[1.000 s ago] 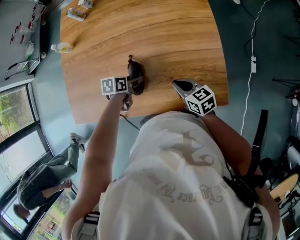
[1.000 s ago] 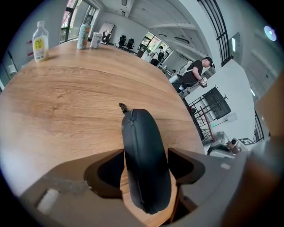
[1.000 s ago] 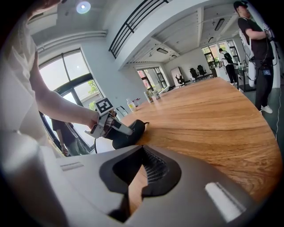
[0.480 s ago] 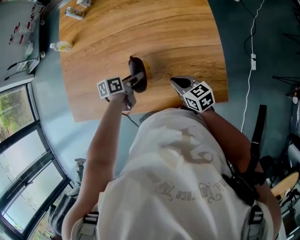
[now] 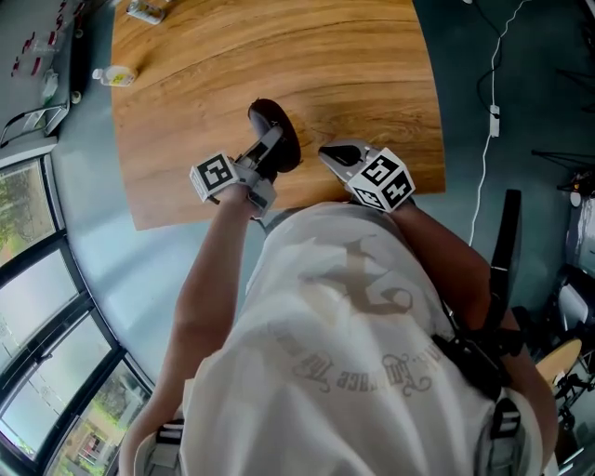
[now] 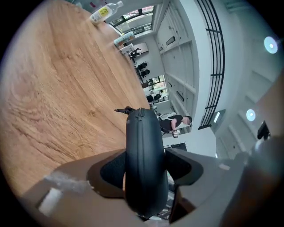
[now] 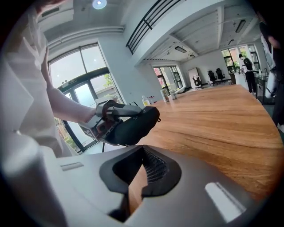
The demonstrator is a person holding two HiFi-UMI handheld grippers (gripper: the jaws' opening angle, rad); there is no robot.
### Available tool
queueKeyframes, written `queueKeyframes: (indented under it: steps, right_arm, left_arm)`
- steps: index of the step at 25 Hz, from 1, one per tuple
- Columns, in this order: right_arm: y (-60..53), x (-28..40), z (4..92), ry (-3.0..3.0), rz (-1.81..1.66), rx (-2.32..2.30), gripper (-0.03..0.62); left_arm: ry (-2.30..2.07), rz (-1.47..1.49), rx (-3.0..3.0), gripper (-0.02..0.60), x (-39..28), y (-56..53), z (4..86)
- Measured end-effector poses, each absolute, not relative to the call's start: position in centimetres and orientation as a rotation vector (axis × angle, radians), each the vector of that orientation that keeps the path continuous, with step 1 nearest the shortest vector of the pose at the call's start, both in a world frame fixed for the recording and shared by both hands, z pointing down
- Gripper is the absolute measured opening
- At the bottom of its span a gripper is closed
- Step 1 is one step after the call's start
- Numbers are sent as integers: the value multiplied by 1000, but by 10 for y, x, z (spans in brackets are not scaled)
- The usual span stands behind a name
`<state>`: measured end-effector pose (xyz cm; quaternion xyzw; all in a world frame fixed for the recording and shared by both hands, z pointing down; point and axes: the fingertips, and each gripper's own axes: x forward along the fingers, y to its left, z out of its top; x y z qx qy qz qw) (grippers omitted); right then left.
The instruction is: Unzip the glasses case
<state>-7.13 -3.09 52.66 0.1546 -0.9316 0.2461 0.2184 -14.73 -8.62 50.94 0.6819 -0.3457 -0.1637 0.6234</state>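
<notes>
The black zipped glasses case [image 5: 263, 113] is off the wooden table [image 5: 232, 56], held on edge in my left gripper [image 5: 271, 147]. In the left gripper view the case [image 6: 143, 150] fills the gap between both pads, zip seam facing the camera and the zip pull [image 6: 122, 110] at its far end. Those jaws have just been closing, and the pads press on the case. My right gripper [image 5: 331, 153] is shut with nothing in it, just right of the case. The right gripper view shows its jaws [image 7: 142, 153] closed and, beyond them to the left, the case [image 7: 133, 124] in the left gripper [image 7: 111, 113].
A small plastic bottle [image 5: 112, 76] lies at the table's far left edge, with small items [image 5: 147, 9] at the far corner. The table's near edge runs just under both grippers. A white cable [image 5: 488, 139] hangs over the floor to the right.
The left gripper has raised the case off the table and rolled, so the case now stands on edge in the air. The right gripper has shifted a little left towards it.
</notes>
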Motion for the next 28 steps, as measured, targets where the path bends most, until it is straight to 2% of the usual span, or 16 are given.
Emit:
queueKeyframes:
  steps: [12,18,28]
  right_arm:
    - [-3,-86,504,-2650,513,196,8]
    - [2,-96,489,-2702,520,116,75]
    - [5,-104,479,-2761,602,55,91]
  left_arm:
    - [-677,-580,1570,284,-147,-80,465]
    - [-606,-592,1586,284,-142,-76,455]
    - [-558,-611,1584,284,-140,-75,452]
